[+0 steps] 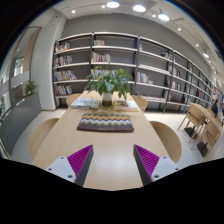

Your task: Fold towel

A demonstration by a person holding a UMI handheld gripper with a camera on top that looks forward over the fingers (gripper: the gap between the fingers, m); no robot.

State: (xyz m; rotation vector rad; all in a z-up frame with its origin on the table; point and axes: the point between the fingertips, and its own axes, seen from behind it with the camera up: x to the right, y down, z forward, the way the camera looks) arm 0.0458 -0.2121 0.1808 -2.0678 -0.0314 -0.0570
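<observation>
Pale wood makes up the table [100,150], which stretches ahead of the gripper [113,163]. Its jaws stand wide apart with nothing between them, the magenta pads [80,158] facing each other over bare tabletop. The towel [105,123], a dark patterned one folded into a flat rectangle, lies on the table well beyond the jaws and roughly in line with the gap. Nothing sits on the table between the jaws and the towel. Just behind the towel stands a leafy potted plant [111,82], with light papers or cloths [88,99] around its base. Rounded chairs [167,139] flank the table on both sides. Long bookshelves [140,65] line the far wall, and more wooden chairs [200,120] stand off to the right.
</observation>
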